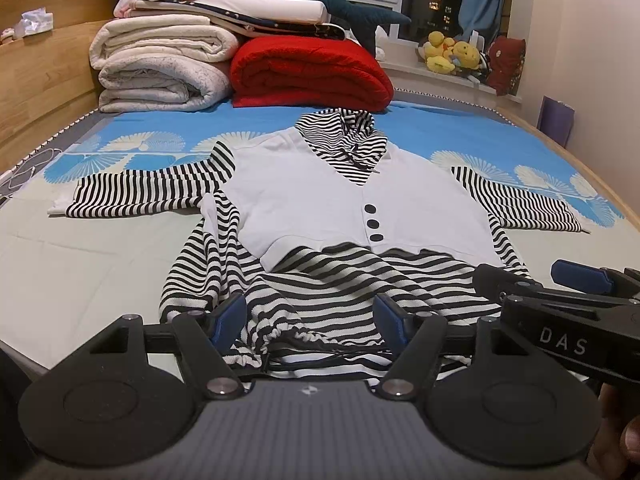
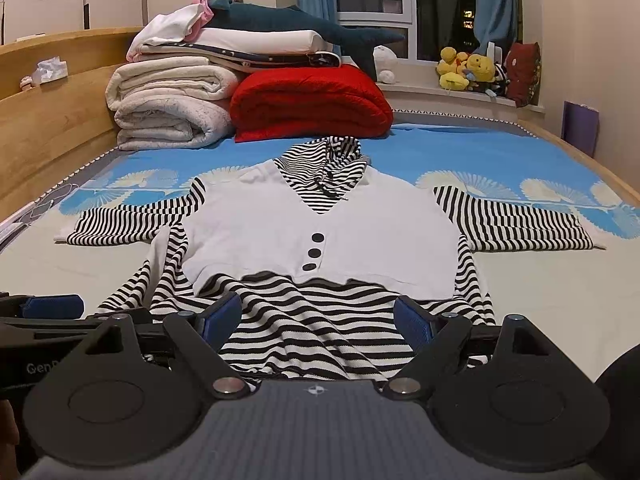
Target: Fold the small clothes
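Left tongs (image 1: 310, 318) and right tongs (image 2: 318, 318) are held released, side by side over the gathered hem, ready for pinching. The striped hooded top (image 2: 320, 232) is spread flat on the bed (image 2: 520, 280), sleeves outstretched for folding.

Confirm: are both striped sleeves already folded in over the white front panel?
No. In the right wrist view both striped sleeves lie spread out to the sides on the bed, clear of the white front panel.

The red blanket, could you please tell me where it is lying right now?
In both wrist views the red blanket lies folded at the far end of the bed, right of the rolled cream blankets and just beyond the striped hood.
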Available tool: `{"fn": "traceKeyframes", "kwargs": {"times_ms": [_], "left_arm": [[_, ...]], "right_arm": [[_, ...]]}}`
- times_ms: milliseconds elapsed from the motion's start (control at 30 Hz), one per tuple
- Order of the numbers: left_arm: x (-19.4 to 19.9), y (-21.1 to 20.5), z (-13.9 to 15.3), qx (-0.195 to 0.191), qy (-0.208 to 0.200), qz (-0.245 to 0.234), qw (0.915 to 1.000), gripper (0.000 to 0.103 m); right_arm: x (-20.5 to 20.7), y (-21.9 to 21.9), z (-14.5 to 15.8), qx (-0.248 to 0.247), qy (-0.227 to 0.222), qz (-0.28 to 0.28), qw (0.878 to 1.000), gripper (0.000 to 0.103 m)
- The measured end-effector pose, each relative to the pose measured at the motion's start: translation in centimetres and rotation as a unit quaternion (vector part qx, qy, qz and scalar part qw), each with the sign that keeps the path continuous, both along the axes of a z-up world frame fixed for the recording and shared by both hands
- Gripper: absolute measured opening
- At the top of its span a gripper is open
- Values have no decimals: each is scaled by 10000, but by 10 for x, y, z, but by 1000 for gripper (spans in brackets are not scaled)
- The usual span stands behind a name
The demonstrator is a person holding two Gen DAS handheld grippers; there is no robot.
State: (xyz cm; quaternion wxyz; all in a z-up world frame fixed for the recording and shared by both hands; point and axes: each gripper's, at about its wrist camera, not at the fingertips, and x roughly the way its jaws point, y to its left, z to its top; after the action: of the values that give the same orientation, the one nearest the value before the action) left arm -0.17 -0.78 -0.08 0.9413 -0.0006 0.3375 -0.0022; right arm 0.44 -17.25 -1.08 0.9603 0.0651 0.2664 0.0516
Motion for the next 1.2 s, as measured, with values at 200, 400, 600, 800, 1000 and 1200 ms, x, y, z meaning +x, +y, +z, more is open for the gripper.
{"fn": "traceKeyframes", "kwargs": {"times_ms": [200,400,600,800,1000,1200], "left_arm": [[0,0,0,-86,-4,-6,10000,73],[1,-3,-2,-3,-5,-74,10000,69],[8,2,19,293,-20,56,9996,68],[16,2,62,493,-205,-33,9986,77],[51,14,75,236,-167,-153,9995,77],[128,42,84,313,-522,-220,9979,64]], "right_arm": [[-1,2,1,23,-16,-8,10000,85],[2,0,0,230,121,-3,9997,85],[8,-5,7,384,82,-31,9992,85],[19,-15,12,372,208,-158,9990,85],[45,-26,19,381,679,-246,9967,85],[92,-35,41,344,804,-302,9957,85]]}}
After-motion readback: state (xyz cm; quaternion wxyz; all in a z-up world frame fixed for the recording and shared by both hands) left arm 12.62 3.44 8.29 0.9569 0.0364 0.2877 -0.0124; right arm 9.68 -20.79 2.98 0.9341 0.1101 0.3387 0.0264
